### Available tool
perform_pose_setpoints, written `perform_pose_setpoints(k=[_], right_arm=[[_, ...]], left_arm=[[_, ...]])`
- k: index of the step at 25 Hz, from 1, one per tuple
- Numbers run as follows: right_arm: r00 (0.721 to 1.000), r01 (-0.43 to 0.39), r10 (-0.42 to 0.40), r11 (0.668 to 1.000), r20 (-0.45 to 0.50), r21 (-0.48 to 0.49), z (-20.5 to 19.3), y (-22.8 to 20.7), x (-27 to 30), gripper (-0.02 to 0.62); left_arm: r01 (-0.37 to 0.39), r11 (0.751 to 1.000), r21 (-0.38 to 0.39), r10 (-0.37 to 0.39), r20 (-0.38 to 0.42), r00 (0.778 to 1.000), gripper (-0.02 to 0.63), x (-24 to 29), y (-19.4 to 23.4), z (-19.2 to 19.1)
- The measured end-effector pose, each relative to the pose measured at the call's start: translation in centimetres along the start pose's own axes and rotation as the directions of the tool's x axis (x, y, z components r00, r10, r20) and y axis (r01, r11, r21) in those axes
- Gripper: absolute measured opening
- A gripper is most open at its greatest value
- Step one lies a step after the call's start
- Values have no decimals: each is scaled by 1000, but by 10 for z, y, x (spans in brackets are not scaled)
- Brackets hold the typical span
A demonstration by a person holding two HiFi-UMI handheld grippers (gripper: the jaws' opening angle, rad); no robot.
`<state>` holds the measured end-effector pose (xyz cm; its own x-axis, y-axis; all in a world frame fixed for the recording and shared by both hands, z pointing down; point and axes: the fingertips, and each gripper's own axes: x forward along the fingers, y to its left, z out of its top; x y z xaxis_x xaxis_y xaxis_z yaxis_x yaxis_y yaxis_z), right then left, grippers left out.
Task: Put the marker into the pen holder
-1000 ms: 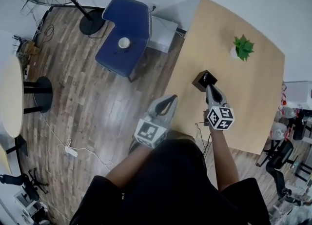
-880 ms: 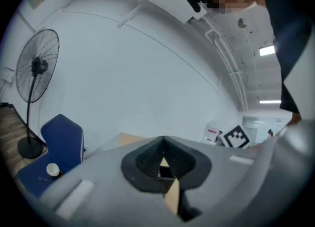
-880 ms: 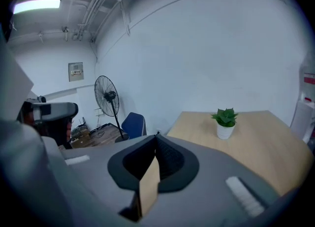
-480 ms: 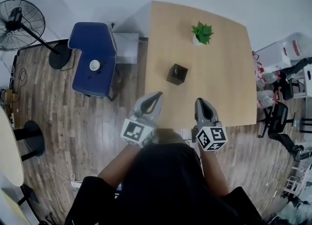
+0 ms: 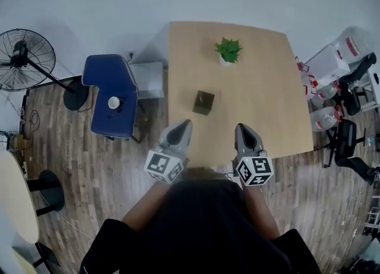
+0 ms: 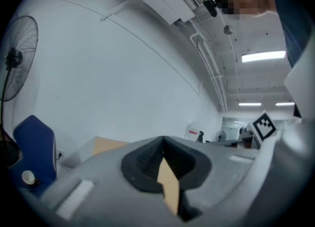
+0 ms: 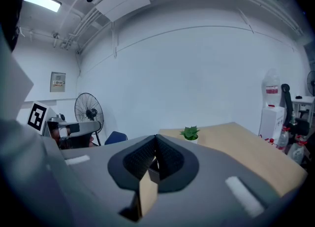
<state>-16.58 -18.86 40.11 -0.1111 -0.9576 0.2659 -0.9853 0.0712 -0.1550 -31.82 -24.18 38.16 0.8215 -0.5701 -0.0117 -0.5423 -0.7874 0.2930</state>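
The dark square pen holder (image 5: 203,101) stands on the light wooden table (image 5: 267,106), left of its middle. No marker shows in any view, and the holder's inside is too small to read. My left gripper (image 5: 183,125) hovers at the table's near edge, shut with nothing between its fingers; in the left gripper view its jaws (image 6: 163,141) meet at the tip. My right gripper (image 5: 243,128) hangs beside it over the near edge, a good way short of the holder. It too is shut and empty, jaws closed in the right gripper view (image 7: 156,141).
A small potted plant (image 5: 227,50) stands at the table's far side. Left of the table are a blue chair (image 5: 111,101) with a white cup (image 5: 114,103) on it and a floor fan (image 5: 24,59). Water bottles and black office chairs (image 5: 347,139) crowd the right.
My right gripper has drawn back from the pen holder to the table's near edge. The head view has swung, so the table now sits squarer in frame. The left gripper has kept its place.
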Motion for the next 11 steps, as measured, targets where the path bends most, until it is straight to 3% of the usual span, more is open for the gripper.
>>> perform_pose_setpoints(k=[11], right_arm=[[998,-56,56,998,-1,-1,8,-30,8,3]], left_arm=[[-20,1000,19,20,-9,1000,3,35,-23,-2]])
